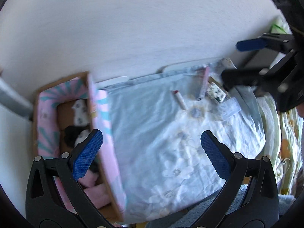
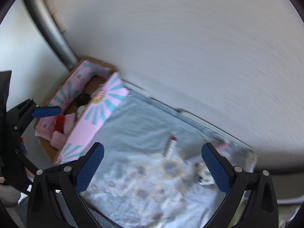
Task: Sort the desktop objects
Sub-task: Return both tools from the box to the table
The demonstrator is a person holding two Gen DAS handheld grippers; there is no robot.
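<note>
A pink and teal cardboard box (image 1: 103, 133) stands at the left of a pale blue floral cloth (image 1: 171, 133) and holds soft pink, black and white items. A white tube with a red cap (image 1: 179, 99), a pink pen (image 1: 204, 83) and a patterned packet (image 1: 216, 93) lie on the cloth at the far right. My left gripper (image 1: 152, 152) is open and empty, above the cloth beside the box. My right gripper (image 2: 152, 169) is open and empty above the cloth; the tube (image 2: 171, 146) lies ahead of it. The box (image 2: 98, 117) holds a red item (image 2: 58, 125).
A white wall (image 1: 133, 28) runs behind the cloth. A grey pipe (image 2: 51, 34) stands in the corner behind the box. A clear plastic piece (image 1: 229, 108) lies near the packet. Bedding with a yellow print (image 1: 285, 142) is at the right.
</note>
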